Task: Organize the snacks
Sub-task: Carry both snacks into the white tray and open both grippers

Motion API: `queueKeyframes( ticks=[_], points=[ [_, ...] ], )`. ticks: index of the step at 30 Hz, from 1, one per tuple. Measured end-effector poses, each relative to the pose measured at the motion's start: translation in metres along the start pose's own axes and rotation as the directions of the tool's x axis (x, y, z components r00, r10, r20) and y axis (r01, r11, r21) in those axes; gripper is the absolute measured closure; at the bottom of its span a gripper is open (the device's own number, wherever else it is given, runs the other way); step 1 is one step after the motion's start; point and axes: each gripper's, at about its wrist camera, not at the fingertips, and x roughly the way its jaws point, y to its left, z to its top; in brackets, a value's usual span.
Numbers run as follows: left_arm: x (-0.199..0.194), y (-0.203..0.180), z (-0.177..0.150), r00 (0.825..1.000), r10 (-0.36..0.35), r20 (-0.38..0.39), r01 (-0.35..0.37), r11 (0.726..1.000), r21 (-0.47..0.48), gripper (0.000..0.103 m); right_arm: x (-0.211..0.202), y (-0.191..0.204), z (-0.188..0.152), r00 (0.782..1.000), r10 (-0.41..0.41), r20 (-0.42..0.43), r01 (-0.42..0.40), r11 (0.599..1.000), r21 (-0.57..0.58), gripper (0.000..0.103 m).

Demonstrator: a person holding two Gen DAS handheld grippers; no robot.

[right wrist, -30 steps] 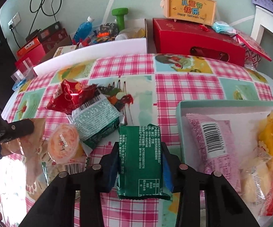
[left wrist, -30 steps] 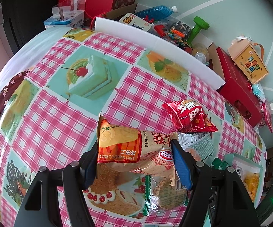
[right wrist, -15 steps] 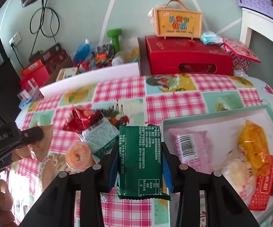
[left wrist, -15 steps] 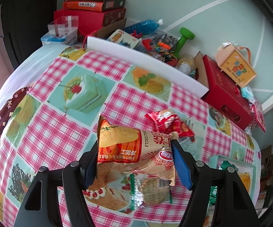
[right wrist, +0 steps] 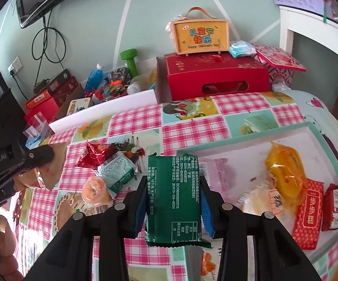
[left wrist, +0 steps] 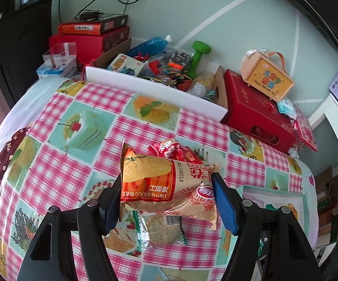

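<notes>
Snacks, sorted in part. Tray [right wrist: 323, 138], teal rim, on the bench [right wrist: 187, 128] to the right: holds a pink pack [right wrist: 218, 175], yellow pouch [right wrist: 286, 171], red pack [right wrist: 308, 213] and others. Loose on the bench left of the tray: red bag [right wrist: 94, 153], green-white pack [right wrist: 117, 173], orange cup [right wrist: 94, 188].

Right hand-held gripper [right wrist: 173, 196]: closed on a green pack [right wrist: 173, 194], raised, over the tray's near-left corner.

Left hand-held gripper [left wrist: 166, 192]: closed on an orange bag [left wrist: 166, 185], raised above a clear-wrapped biscuit pack [left wrist: 162, 229]; tray well off to its right.

Step in hand, as judged: carrying both to the tray. Handling notes: carry the green pack past the rim, lower it into bare floor between the pink pack and the yellow pouch, flat, then part the jaws. Bring the orange bag across high enough to miss the loose items. Both wrappers are soft film; keep the grip light to avoid crushing.
</notes>
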Motion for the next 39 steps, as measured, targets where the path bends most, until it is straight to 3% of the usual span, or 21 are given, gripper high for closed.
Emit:
queueKeyframes(
  ticks=[9,15,22,27,32,39],
  points=[
    [0.004,-0.028,-0.010,1.000,-0.015,-0.023,0.017,0.998,0.063,0.032,-0.011,-0.041,0.009,0.999,-0.023,0.022,0.021,0.996,0.091,0.061],
    [0.000,-0.067,-0.019,0.998,-0.057,-0.036,0.061,0.989,0.131,0.032,-0.028,-0.091,0.019,0.993,-0.102,0.051,0.091,0.978,0.189,0.061],
    [0.009,-0.135,-0.042,0.989,-0.121,-0.088,0.140,0.957,0.254,0.032,-0.044,-0.162,0.020,0.973,-0.224,0.054,0.196,0.927,0.321,0.061],
    [0.025,-0.175,-0.054,0.983,-0.131,-0.131,0.168,0.931,0.325,0.032,-0.045,-0.198,0.017,0.966,-0.256,0.032,0.225,0.897,0.381,0.061],
    [0.048,-0.205,-0.062,0.984,-0.097,-0.152,0.149,0.909,0.388,0.032,-0.040,-0.207,0.017,0.969,-0.245,0.036,0.214,0.902,0.375,0.061],
    [0.078,-0.223,-0.064,0.978,-0.084,-0.191,0.156,0.900,0.407,0.032,-0.022,-0.210,0.017,0.968,-0.251,0.009,0.232,0.909,0.346,0.061]
  ],
)
